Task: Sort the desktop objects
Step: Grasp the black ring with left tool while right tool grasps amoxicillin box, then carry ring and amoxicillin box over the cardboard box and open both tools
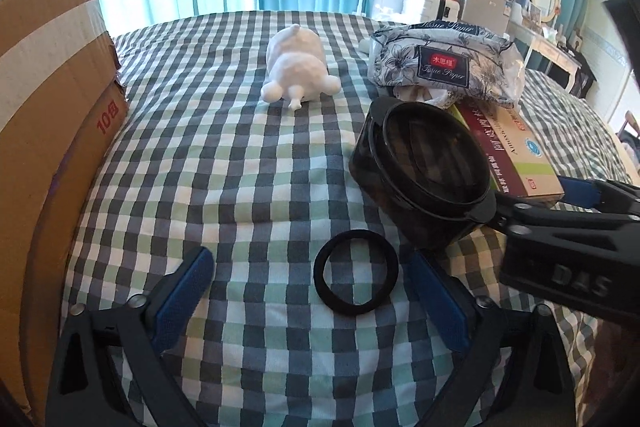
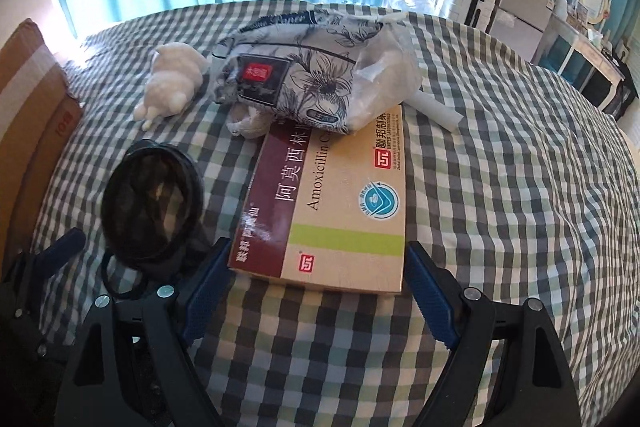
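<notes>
While your open left gripper [image 1: 312, 291] is framing the hair tie [image 1: 356, 271], only your right view is showing the open right gripper [image 2: 318, 287] flanking the medicine box [image 2: 332, 211].

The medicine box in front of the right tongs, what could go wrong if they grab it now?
1. The tissue pack rests on the far end of the medicine box, so pulling the box could drag or tip the pack.
2. The dark jar stands close beside the box; the open right tongs might knock it.
3. The left tongs, open around the black hair tie, work nearby and could collide.
</notes>
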Demonstrator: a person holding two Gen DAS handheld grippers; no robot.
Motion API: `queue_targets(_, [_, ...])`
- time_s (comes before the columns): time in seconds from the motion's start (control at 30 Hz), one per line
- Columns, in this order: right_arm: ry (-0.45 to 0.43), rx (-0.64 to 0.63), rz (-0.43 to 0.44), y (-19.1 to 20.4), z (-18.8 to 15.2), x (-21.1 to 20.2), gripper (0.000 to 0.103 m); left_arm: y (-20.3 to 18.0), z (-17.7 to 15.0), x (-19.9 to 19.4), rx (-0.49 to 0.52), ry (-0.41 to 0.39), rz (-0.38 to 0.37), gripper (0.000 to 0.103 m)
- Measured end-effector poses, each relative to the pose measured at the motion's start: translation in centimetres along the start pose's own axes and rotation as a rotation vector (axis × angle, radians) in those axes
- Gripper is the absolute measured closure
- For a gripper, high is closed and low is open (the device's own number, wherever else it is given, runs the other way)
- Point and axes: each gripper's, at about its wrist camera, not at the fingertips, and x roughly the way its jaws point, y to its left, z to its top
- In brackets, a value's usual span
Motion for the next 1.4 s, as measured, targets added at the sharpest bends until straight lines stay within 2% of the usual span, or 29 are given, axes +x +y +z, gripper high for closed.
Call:
queue_targets(0.1, [0.001, 0.027, 0.008, -0.6, 0.1, 0.3, 0.021, -0.2, -0.1, -0.1, 0.01, -0.009, -0.006, 0.013])
queue_targets(0.13, [0.002, 0.04, 0.015, -0.9, 0.0, 0.3, 0.023, -0.4, -0.2, -0.2, 0.017, -0.013, -0.014, 0.018])
queue_targets(0.17, [0.002, 0.045, 0.019, -1.0, 0.0, 0.2, 0.028, -0.6, -0.2, -0.2, 0.024, -0.017, -0.021, 0.025])
queue_targets(0.2, [0.002, 0.043, 0.021, -1.1, 0.0, 0.0, 0.028, -0.9, -0.2, -0.4, 0.036, -0.024, -0.03, 0.031])
queue_targets(0.27, [-0.014, 0.034, 0.011, -1.4, -0.1, -0.5, 0.028, -1.5, -0.1, -0.7, 0.067, -0.037, -0.058, 0.057])
queue_targets(0.37, [-0.042, 0.052, 0.028, -2.1, -0.1, -1.6, 0.028, -2.3, -0.1, -1.0, 0.114, -0.053, -0.073, 0.071])
queue_targets(0.4, [-0.044, 0.063, 0.038, -2.4, -0.1, -1.9, 0.029, -2.3, -0.1, -1.1, 0.117, -0.054, -0.077, 0.073])
queue_targets(0.47, [-0.039, 0.072, 0.029, -3.0, -0.3, -2.2, 0.029, -1.9, 0.1, -1.4, 0.102, -0.053, -0.098, 0.086])
queue_targets(0.53, [-0.023, 0.092, 0.028, -3.6, -0.8, -2.4, 0.029, -1.6, 0.0, -1.9, 0.087, -0.049, -0.121, 0.093])
queue_targets(0.7, [0.001, 0.174, 0.082, -5.3, -2.0, -4.0, 0.029, -2.5, -0.6, -4.1, 0.153, -0.061, -0.12, 0.097])
queue_targets(0.83, [0.012, 0.201, 0.115, -5.8, -3.2, -5.7, 0.029, -3.0, -0.6, -6.4, 0.164, -0.067, -0.162, 0.097])
queue_targets(1.1, [-0.053, 0.237, 0.143, -5.4, -5.5, -11.6, 0.029, -1.3, -0.6, -11.3, 0.084, -0.069, -0.202, 0.097])
queue_targets(1.3, [-0.135, 0.224, 0.162, -4.3, -5.4, -16.6, 0.029, 0.0, 1.0, -15.2, 0.026, -0.072, -0.16, 0.097])
queue_targets(1.4, [-0.159, 0.209, 0.174, -3.2, -5.2, -18.6, 0.029, 1.2, 1.6, -17.1, -0.008, -0.066, -0.169, 0.097])
